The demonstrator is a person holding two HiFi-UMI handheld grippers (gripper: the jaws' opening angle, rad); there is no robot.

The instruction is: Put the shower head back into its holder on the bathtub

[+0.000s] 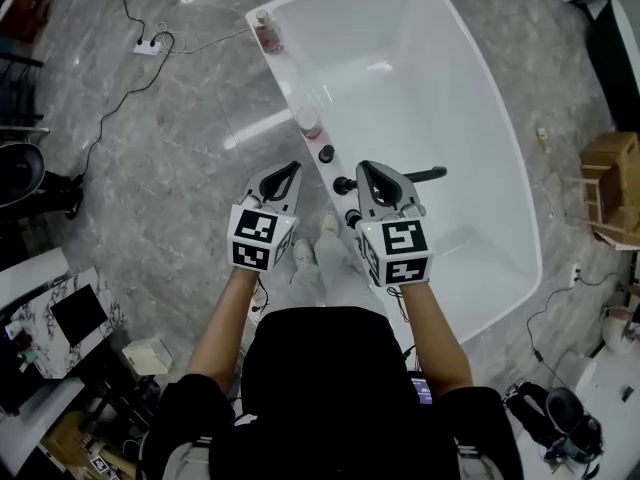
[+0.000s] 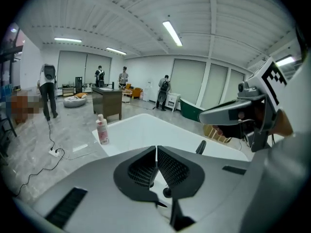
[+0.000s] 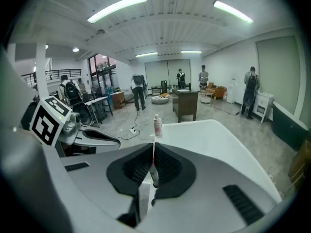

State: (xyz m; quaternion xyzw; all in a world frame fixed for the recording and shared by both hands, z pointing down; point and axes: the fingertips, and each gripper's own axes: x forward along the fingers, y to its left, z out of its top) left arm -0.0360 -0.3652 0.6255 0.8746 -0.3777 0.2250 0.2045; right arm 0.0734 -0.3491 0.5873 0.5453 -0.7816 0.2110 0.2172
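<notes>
Shower head [image 1: 432, 175] looks seated in its holder on the tub [image 1: 288, 76] rim. Left gripper [image 1: 288, 171] and right gripper [image 1: 369, 171] hover, fingers [image 2: 171, 167] clenched, empty. Task seems done.

Grey veined marble floor [image 1: 150, 188] fills the head view, glossy with reflected light. At ten o'clock a white power strip [image 1: 148, 45] lies on it, with black cables trailing away. A wooden stool [image 1: 610, 183] stands at three o'clock. At eight o'clock is a marble-patterned tabletop [image 1: 50, 318], with a small pale box [image 1: 150, 355] near it. In the left gripper view a white panelled ceiling [image 2: 121, 13] carries a tube light [image 2: 172, 33] at twelve o'clock. Tall pale window panels [image 2: 192, 84] line the far wall at two o'clock. A dark wooden desk [image 2: 109, 102] sits at nine o'clock, with a pale beanbag [image 2: 75, 100] farther left. Several people stand about the room.
</notes>
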